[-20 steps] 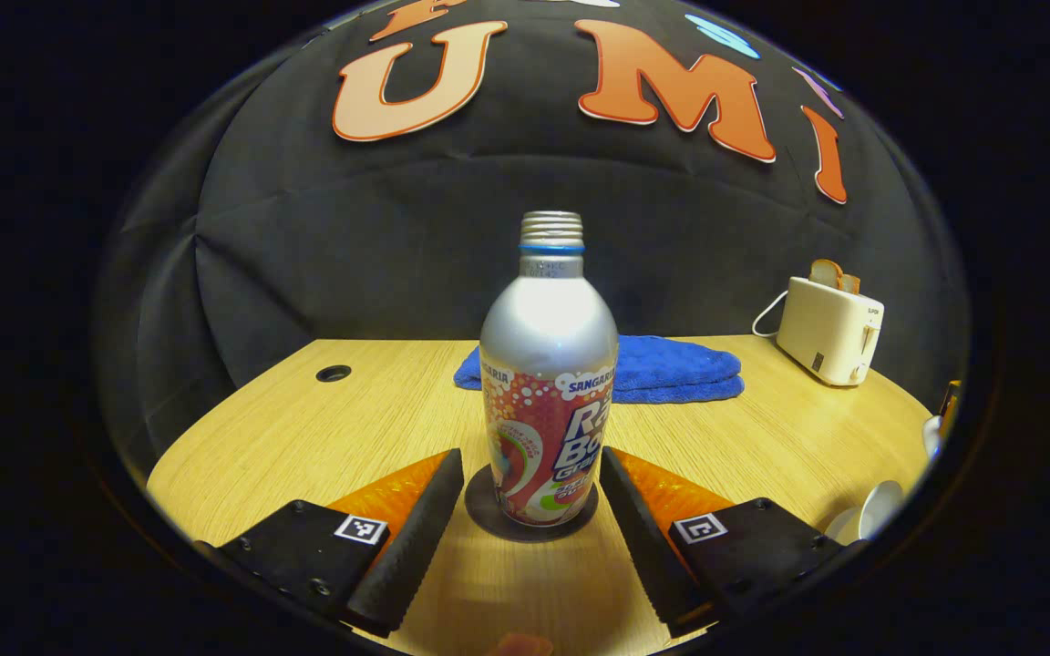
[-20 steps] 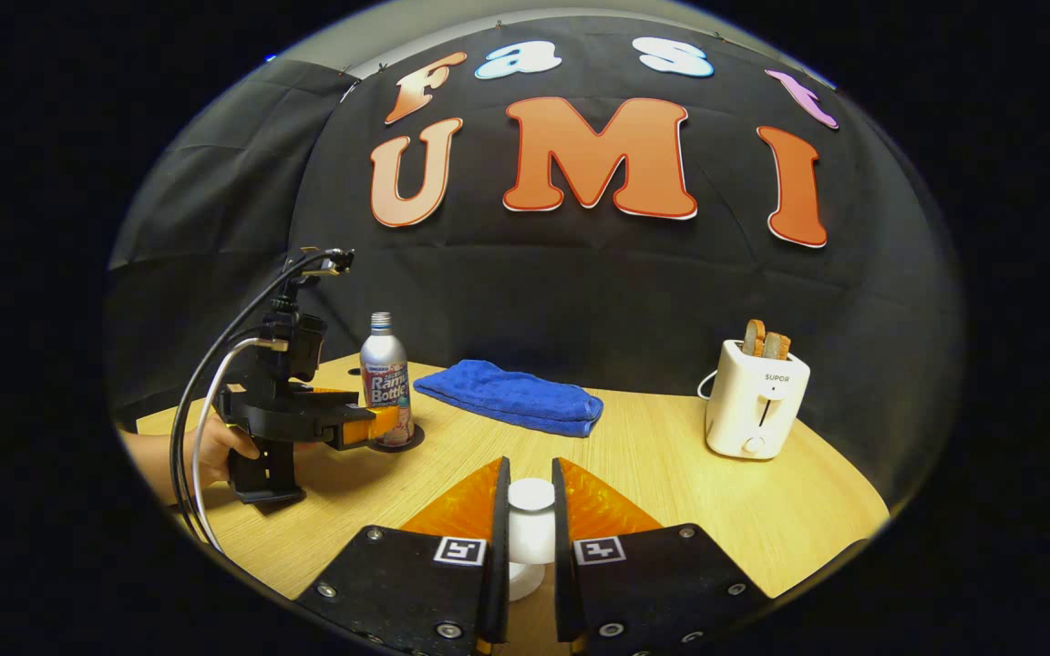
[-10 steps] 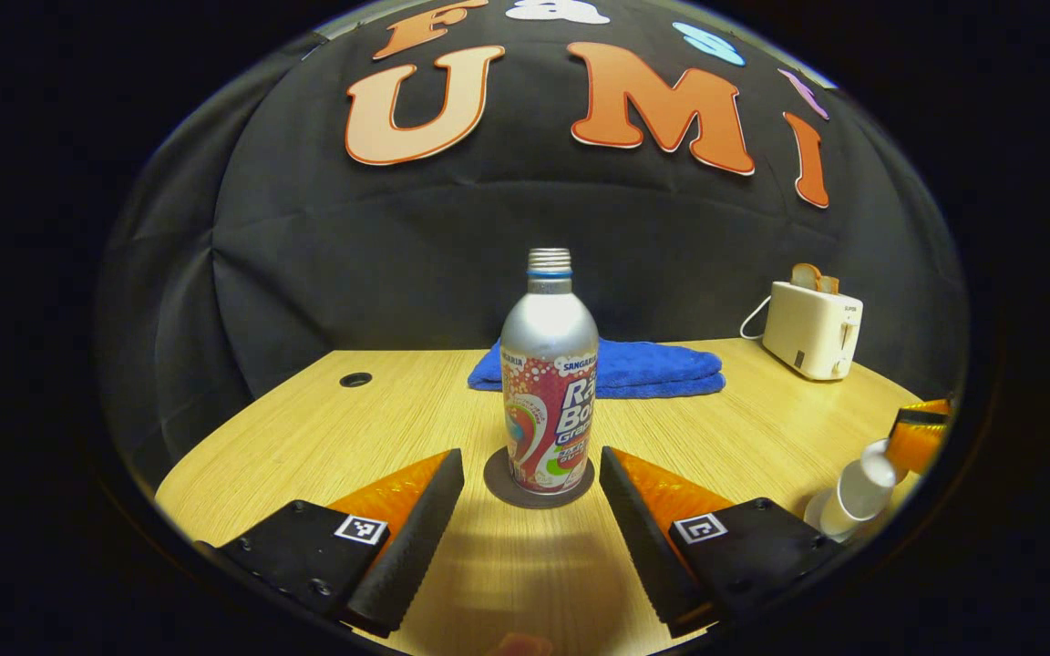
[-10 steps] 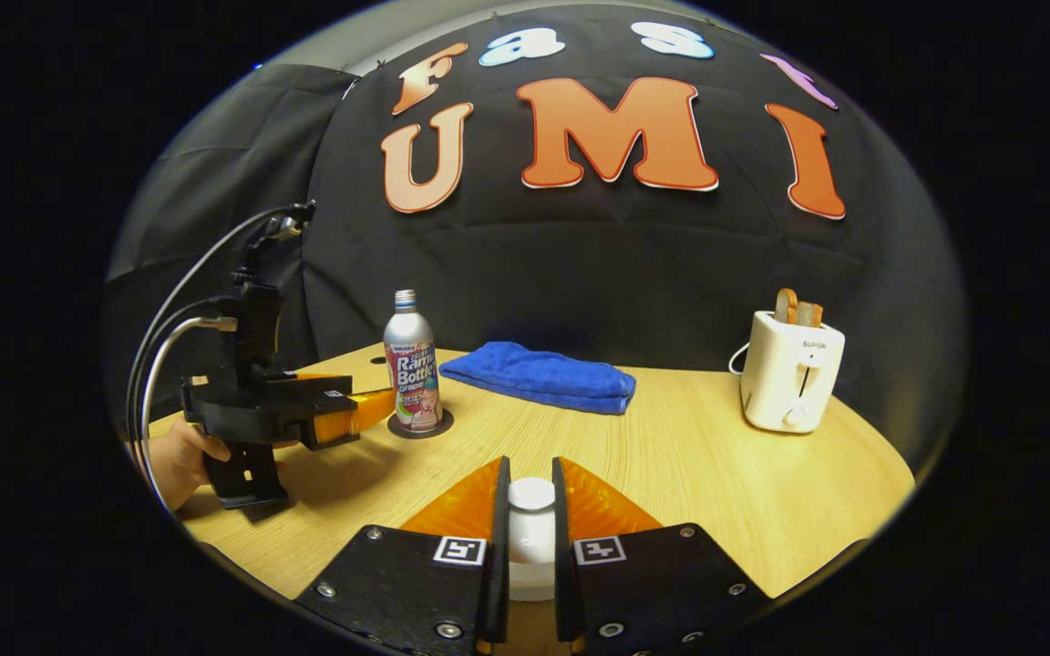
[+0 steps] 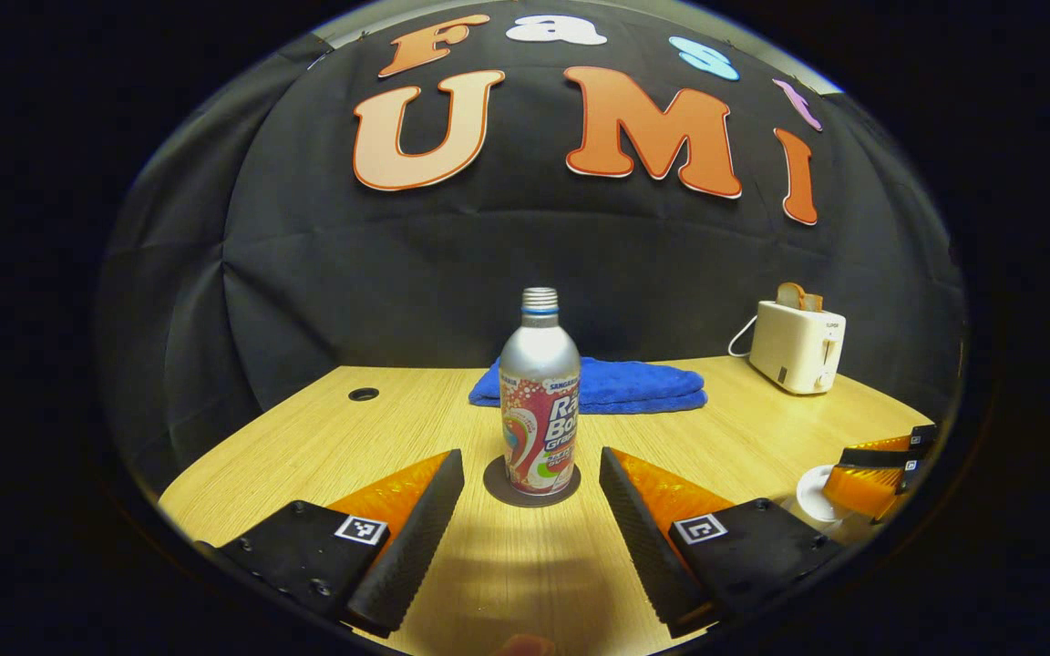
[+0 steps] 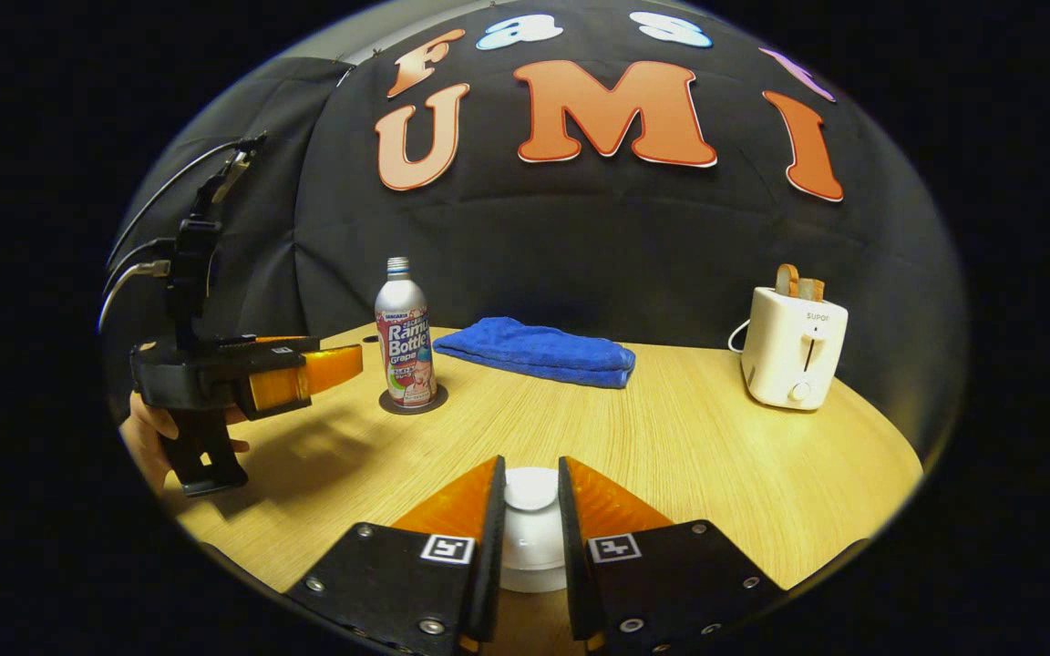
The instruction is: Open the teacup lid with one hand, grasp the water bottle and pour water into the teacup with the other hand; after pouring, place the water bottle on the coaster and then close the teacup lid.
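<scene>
R tool (image 6: pixel 530 538) clamping white round teacup lid (image 6: pixel 530 489); L tool (image 5: pixel 530 528) standing apart near silver printed bottle (image 5: pixel 539 405). Lowering lid level, centring before release.

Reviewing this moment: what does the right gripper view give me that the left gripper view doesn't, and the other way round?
Right gripper view: a hand holding the left hand-held gripper, cables above it, and the teacup lid between the right hand-held gripper fingers. Left gripper view: its own fingers spread wide, short of the bottle. Both: bottle upright on the coaster, blue towel, toaster, table.
</scene>
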